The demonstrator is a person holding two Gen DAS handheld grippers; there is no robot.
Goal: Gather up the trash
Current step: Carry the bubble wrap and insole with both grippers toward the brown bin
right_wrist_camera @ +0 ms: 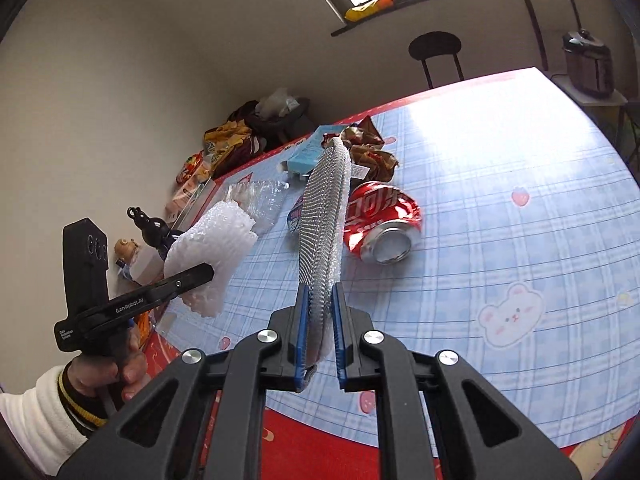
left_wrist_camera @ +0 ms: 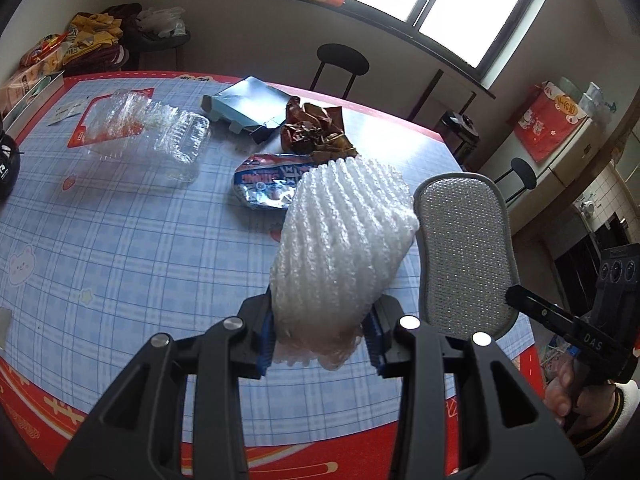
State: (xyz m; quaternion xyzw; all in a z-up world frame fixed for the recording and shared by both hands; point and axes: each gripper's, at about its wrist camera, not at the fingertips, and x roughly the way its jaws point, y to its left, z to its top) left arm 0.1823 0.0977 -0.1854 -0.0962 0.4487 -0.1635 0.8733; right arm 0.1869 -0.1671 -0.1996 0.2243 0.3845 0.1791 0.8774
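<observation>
My left gripper (left_wrist_camera: 322, 338) is shut on a white foam net sleeve (left_wrist_camera: 344, 240) and holds it above the table; the sleeve also shows in the right wrist view (right_wrist_camera: 210, 252). My right gripper (right_wrist_camera: 320, 332) is shut on a silver mesh scrub pad (right_wrist_camera: 324, 224), held upright above the table; the pad also shows in the left wrist view (left_wrist_camera: 466, 256). On the table lie a crushed red can (right_wrist_camera: 382, 220), a blue-and-red snack wrapper (left_wrist_camera: 266, 184), a brown wrapper (left_wrist_camera: 314, 130), a clear plastic bottle (left_wrist_camera: 160, 136) and a flattened blue box (left_wrist_camera: 248, 102).
The table (left_wrist_camera: 120, 240) has a blue plaid cloth with a red border. Snack bags and clothes (left_wrist_camera: 88, 44) are piled past its far left edge. Black stools (left_wrist_camera: 342, 64) stand beyond the far edge under the window.
</observation>
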